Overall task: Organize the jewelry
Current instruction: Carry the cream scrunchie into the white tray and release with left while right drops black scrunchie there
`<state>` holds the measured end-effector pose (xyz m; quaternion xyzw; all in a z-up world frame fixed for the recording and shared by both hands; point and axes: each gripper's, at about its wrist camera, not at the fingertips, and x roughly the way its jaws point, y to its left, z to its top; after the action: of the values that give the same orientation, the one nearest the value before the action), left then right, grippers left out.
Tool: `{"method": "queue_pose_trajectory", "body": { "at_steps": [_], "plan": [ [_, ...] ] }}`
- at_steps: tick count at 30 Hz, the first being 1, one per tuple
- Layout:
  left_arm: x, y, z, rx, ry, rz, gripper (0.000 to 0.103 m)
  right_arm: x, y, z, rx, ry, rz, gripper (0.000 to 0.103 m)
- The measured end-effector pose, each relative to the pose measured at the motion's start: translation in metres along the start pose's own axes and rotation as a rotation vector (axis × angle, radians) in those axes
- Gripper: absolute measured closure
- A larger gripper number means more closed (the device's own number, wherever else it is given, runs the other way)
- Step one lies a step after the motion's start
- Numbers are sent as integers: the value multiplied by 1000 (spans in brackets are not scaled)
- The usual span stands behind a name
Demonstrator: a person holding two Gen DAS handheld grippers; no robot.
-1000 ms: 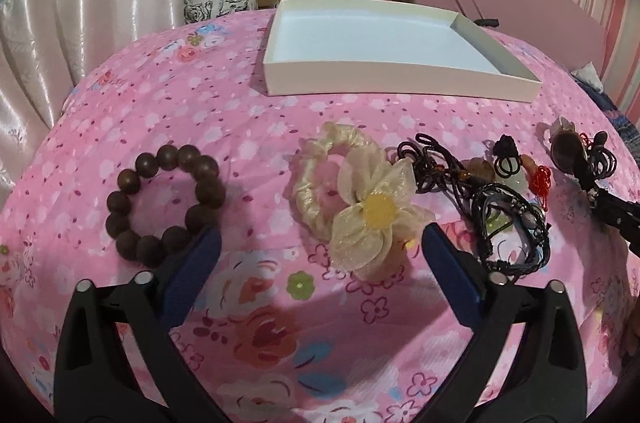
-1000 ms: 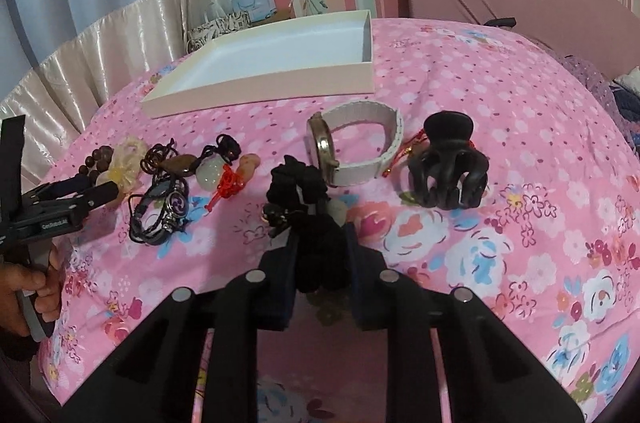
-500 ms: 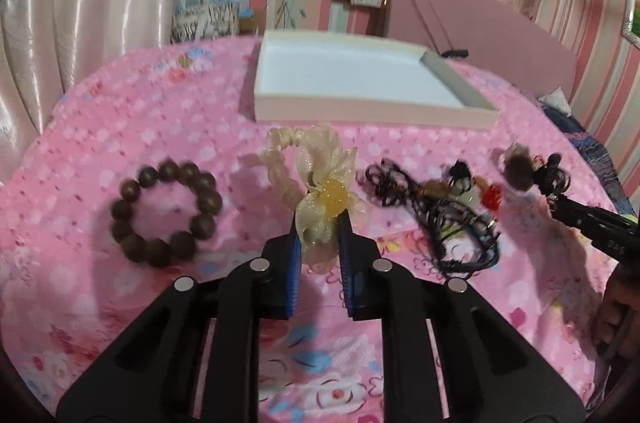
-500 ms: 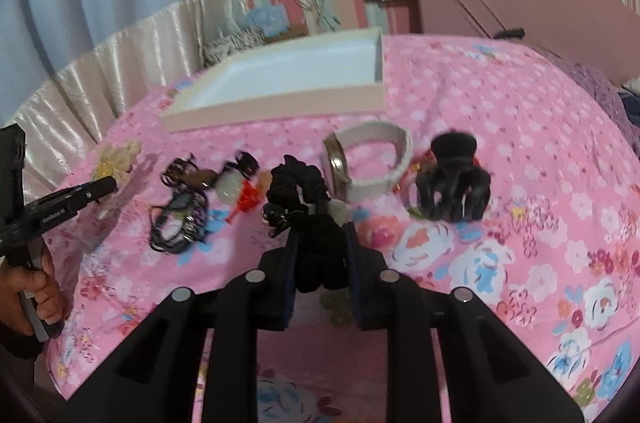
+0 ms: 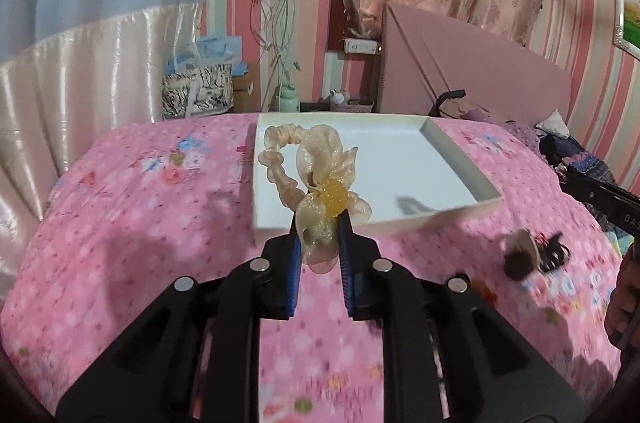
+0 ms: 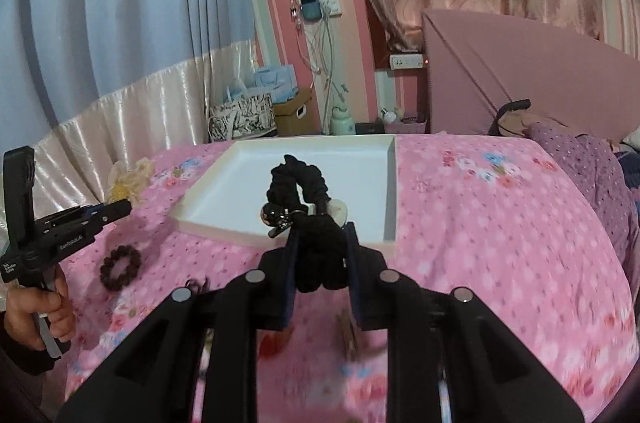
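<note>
My left gripper (image 5: 319, 223) is shut on a cream scrunchie with a gauzy flower and a yellow bead (image 5: 318, 179), lifted off the bed in front of the white tray (image 5: 456, 213). My right gripper (image 6: 320, 233) is shut on a black scrunchie with a small metal charm (image 6: 304, 199), also raised before the white tray (image 6: 390, 191). In the right wrist view the left gripper (image 6: 120, 209) shows at the far left with the cream scrunchie (image 6: 128, 177) at its tip. A brown bead bracelet (image 6: 120, 267) lies on the pink bedspread.
A flowered pink bedspread (image 5: 132, 207) covers the bed. A dark hair piece and black cords (image 5: 532, 255) lie blurred at the right. A hand (image 6: 40, 315) holds the left gripper's handle. Bags, a bottle and a pink headboard (image 6: 520, 75) stand behind the bed.
The left gripper shut on the cream scrunchie and lifted it off the bed. The right gripper rose with the black scrunchie. Both now point toward the tray.
</note>
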<state>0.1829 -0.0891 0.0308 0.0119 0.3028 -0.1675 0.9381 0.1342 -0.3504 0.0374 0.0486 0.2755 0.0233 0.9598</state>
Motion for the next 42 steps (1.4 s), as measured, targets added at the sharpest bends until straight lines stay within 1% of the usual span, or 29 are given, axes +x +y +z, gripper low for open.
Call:
{"method": "queue_pose_trajectory", "body": {
  "at_steps": [3, 4, 5, 8, 11, 13, 15, 19, 21, 24, 26, 32, 35, 37, 38, 39, 40, 41, 42],
  "plan": [
    [37, 7, 11, -24, 54, -9, 88, 33, 0, 14, -20, 48, -29, 82],
    [48, 10, 13, -30, 70, -2, 88, 43, 0, 17, -22, 66, -40, 82],
    [61, 16, 15, -39, 91, 13, 88, 57, 0, 22, -27, 95, -52, 82],
    [91, 25, 20, -84, 159, 5, 88, 87, 1, 30, -45, 184, -78, 82],
    [113, 29, 21, -86, 217, 13, 88, 110, -2, 32, -50, 244, -115, 82],
    [125, 32, 19, -82, 258, 22, 88, 125, -4, 30, -45, 291, -134, 82],
    [133, 36, 15, -87, 283, 37, 88, 137, -7, 26, -35, 330, -132, 82],
    [136, 39, 11, -82, 283, 68, 88, 155, -9, 15, -40, 396, -147, 82],
    [136, 37, 10, -59, 292, 94, 88, 162, -9, 7, -38, 430, -144, 82],
    [135, 36, 7, -43, 301, 131, 88, 161, -5, -1, -19, 436, -127, 82],
    [130, 41, 5, -58, 304, 132, 88, 160, -2, -4, -22, 431, -120, 82],
    [118, 50, 0, -60, 314, 148, 88, 155, 13, -10, -44, 430, -113, 82],
    [116, 50, 0, -56, 300, 143, 88, 154, 13, -10, -46, 425, -120, 81],
    [117, 47, 0, -37, 288, 143, 88, 155, 11, -9, -35, 424, -116, 78],
    [116, 48, -1, -38, 285, 140, 87, 155, 12, -9, -38, 417, -119, 78],
    [117, 48, 0, -46, 283, 137, 86, 155, 12, -9, -42, 410, -117, 75],
    [117, 49, 0, -48, 282, 129, 81, 157, 13, -9, -50, 411, -98, 73],
    [118, 48, 1, -49, 286, 116, 77, 158, 14, -8, -53, 421, -89, 73],
    [119, 47, 3, -48, 301, 105, 74, 158, 14, -4, -56, 439, -73, 67]
  ]
}}
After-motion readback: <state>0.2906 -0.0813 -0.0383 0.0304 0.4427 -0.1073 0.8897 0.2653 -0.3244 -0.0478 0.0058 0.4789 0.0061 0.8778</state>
